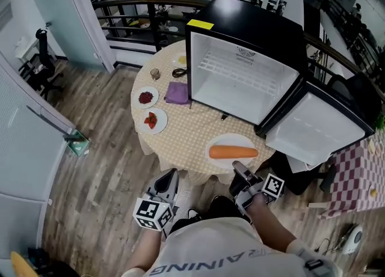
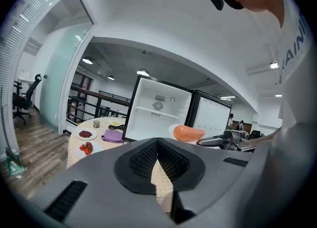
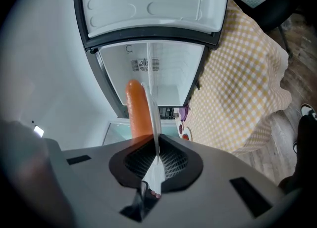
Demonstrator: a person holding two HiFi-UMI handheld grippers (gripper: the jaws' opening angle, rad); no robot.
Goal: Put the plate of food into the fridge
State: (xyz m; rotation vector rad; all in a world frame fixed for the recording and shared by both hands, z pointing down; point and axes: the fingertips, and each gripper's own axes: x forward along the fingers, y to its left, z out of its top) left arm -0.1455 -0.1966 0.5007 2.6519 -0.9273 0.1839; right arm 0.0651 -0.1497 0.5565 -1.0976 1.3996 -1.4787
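Note:
A white plate (image 1: 216, 143) with a long orange carrot (image 1: 233, 152) lies at the near edge of the round checkered table (image 1: 180, 140). My right gripper (image 1: 237, 166) is shut on the plate's near rim. In the right gripper view the plate (image 3: 154, 123) stands edge-on between the jaws, with the carrot (image 3: 137, 108) to its left. The black fridge (image 1: 240, 71) stands open on the table, its white inside bare, its door (image 1: 316, 127) swung out to the right. My left gripper (image 1: 171, 176) hangs shut and empty just off the table's near edge.
Two small plates of red food (image 1: 146, 97) (image 1: 154, 120), a purple cloth (image 1: 177, 92) and a small jar (image 1: 155, 74) sit left of the fridge. A pink checkered table (image 1: 361, 176) stands at the right. A railing (image 1: 138, 5) runs behind.

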